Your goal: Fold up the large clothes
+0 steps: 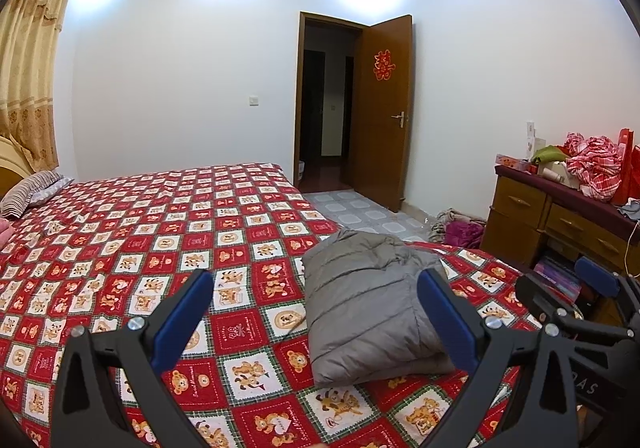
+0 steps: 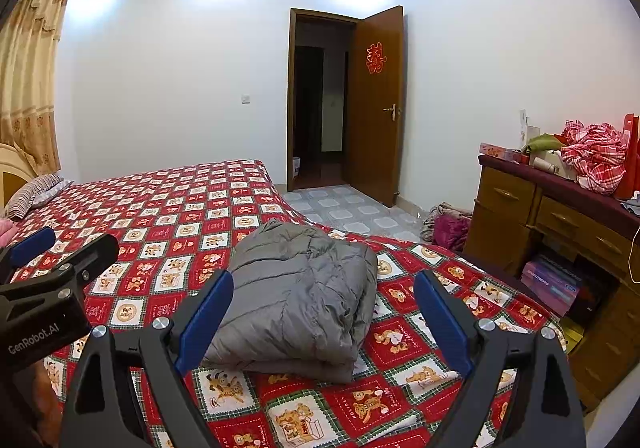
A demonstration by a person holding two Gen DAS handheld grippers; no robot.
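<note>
A grey quilted down jacket (image 1: 372, 308) lies folded into a thick bundle on the red cartoon-patterned bedspread (image 1: 160, 232). It also shows in the right wrist view (image 2: 296, 296) on the bedspread (image 2: 168, 216). My left gripper (image 1: 316, 280) is open and empty, held above the bed just short of the jacket. My right gripper (image 2: 324, 284) is open and empty, also just short of the jacket. The right gripper shows at the right edge of the left wrist view (image 1: 568, 288), and the left gripper shows at the left of the right wrist view (image 2: 60, 252).
A wooden dresser (image 2: 552, 224) with red checked cloth and boxes on top stands right of the bed. Clothes lie heaped on the tiled floor (image 2: 444, 224). A brown door (image 2: 374, 104) stands open ahead. A striped pillow (image 1: 28, 190) lies at the far left.
</note>
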